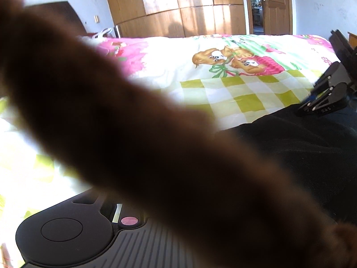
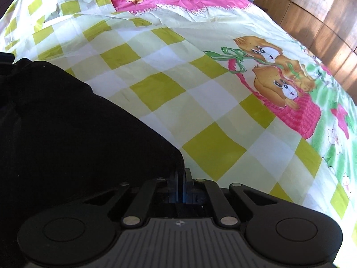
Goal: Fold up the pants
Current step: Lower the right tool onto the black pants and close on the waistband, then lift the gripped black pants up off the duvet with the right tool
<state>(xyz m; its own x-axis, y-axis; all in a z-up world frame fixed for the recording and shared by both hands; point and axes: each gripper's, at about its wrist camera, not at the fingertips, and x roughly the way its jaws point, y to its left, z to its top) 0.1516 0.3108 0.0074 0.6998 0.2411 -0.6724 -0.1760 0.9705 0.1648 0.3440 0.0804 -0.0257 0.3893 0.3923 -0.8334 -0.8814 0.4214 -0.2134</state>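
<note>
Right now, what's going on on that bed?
A person is folding black pants on a bed with a handheld gripper in each hand. The right gripper is shut at the pants' corner, apparently pinching the cloth. The left gripper's tips are hidden in its own view by a blurred brown shape close to the lens; it reads as shut, but I can't tell on what.

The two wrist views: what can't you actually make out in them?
- Left wrist view: a blurred brown shape against the lens hides the left jaws; what it is stays unclear.
- Right wrist view: the black fabric pants run past the left edge; their shape and folds vanish in darkness.
</note>
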